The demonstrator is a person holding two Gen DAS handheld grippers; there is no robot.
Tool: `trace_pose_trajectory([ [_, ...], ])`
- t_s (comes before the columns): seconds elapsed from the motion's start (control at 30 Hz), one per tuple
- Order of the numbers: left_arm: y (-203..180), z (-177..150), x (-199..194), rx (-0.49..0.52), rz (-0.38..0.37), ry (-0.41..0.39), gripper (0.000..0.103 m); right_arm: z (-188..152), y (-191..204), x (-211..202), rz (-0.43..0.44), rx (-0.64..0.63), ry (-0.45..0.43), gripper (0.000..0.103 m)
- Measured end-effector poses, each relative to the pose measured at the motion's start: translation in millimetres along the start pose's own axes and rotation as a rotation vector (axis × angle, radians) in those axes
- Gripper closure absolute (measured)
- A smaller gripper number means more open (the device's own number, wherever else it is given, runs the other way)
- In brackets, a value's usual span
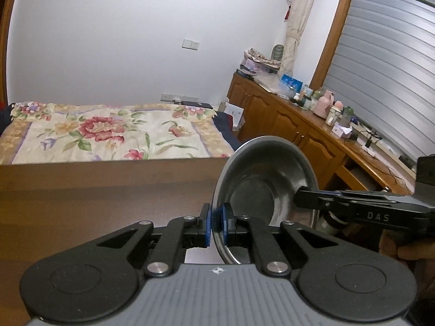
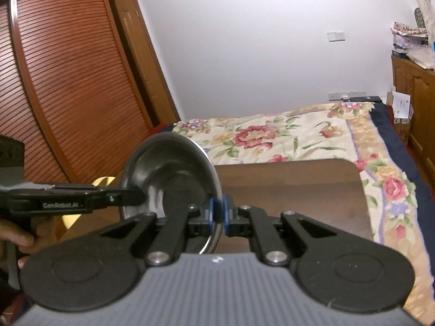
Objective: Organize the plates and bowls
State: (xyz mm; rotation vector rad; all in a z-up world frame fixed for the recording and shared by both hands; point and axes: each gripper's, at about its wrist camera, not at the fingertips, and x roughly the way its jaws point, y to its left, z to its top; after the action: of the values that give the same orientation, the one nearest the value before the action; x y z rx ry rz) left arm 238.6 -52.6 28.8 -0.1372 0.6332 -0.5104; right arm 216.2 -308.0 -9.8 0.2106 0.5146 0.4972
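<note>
**Steady now: one steel bowl, two grips**

Right now both of my tools clamp the same stainless steel bowl (image 1: 261,187), which hangs tipped on edge in the air above the brown counter (image 2: 293,187), its hollow turned sideways. My left gripper (image 1: 217,224) has its blue-padded fingers (image 1: 207,225) shut on the rim, one pad outside the wall and one inside. My right gripper (image 2: 217,213) pinches the rim at the opposite side the same way, and each tool shows in the other's camera as a black bar reaching across the bowl's mouth.

As I judge it, the step is a carry or a hand-over of this bowl toward wherever it gets stacked. To do it well I should move both hands as one, keeping the gap between them fixed so I neither bend the thin rim nor pull it out of a pad. Polished steel is slippery, so I would level the bowl before lowering it and release one side only once the base rests flat on the counter.

Counting: one bowl, no plates that I can see, two grippers. One counter, one bed (image 1: 108,133) with a floral quilt behind it. No other dishes show on the bare counter top in either view.
</note>
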Motion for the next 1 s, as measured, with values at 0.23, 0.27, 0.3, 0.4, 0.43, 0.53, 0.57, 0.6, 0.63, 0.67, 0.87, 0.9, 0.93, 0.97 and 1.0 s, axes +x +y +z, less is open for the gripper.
trace_pose_trajectory([
  [0.23,-1.4,-30.2,-25.7,-0.014,-0.003,0.02,0.095,-26.4,11.3,-9.5,0.037,0.032,0.028,0.094],
  [0.27,-2.5,-35.0,-29.3,-0.013,-0.005,0.022,0.095,-29.5,11.5,-10.4,0.041,0.038,0.032,0.094],
  [0.3,-3.6,-38.2,-31.4,-0.012,-0.007,0.025,0.095,-31.5,13.2,-11.9,0.041,0.04,0.036,0.094],
  [0.4,-7.5,-45.9,-36.6,-0.005,-0.011,0.031,0.095,-39.0,16.3,-17.0,0.041,0.046,0.041,0.094],
  [0.43,-9.1,-47.5,-38.0,-0.003,-0.011,0.03,0.095,-40.9,16.5,-18.2,0.041,0.05,0.042,0.094],
  [0.53,-11.7,-53.1,-42.1,-0.004,-0.014,0.032,0.095,-45.5,20.4,-22.7,0.038,0.052,0.044,0.094],
  [0.57,-12.6,-55.1,-42.9,0.0,-0.014,0.031,0.095,-47.6,22.3,-24.8,0.035,0.049,0.042,0.093],
  [0.6,-12.8,-56.5,-43.3,0.001,-0.014,0.032,0.095,-48.9,23.4,-27.0,0.034,0.048,0.039,0.093],
  [0.63,-13.6,-58.8,-44.0,0.0,-0.014,0.032,0.095,-49.9,24.3,-29.5,0.034,0.047,0.036,0.093],
  [0.67,-14.2,-62.0,-45.2,-0.001,-0.015,0.032,0.095,-52.6,25.8,-31.6,0.031,0.044,0.032,0.093],
  [0.87,-22.7,-83.0,-43.9,0.021,0.011,0.037,0.094,-69.9,31.3,-36.9,-0.011,0.011,0.024,0.093],
  [0.9,-23.6,-86.0,-41.2,0.021,0.016,0.04,0.094,-72.7,32.0,-37.2,-0.019,0.005,0.021,0.093],
  [0.93,-23.3,-89.9,-39.8,0.021,0.02,0.042,0.094,-75.6,32.6,-36.3,-0.03,-0.003,0.019,0.093],
  [0.97,-22.7,-93.0,-36.2,0.015,0.025,0.045,0.094,-78.3,32.4,-35.2,-0.041,-0.008,0.016,0.093],
  [1.0,-21.4,-95.2,-32.7,0.008,0.028,0.049,0.094,-80.6,32.2,-33.5,-0.05,-0.012,0.015,0.093],
])
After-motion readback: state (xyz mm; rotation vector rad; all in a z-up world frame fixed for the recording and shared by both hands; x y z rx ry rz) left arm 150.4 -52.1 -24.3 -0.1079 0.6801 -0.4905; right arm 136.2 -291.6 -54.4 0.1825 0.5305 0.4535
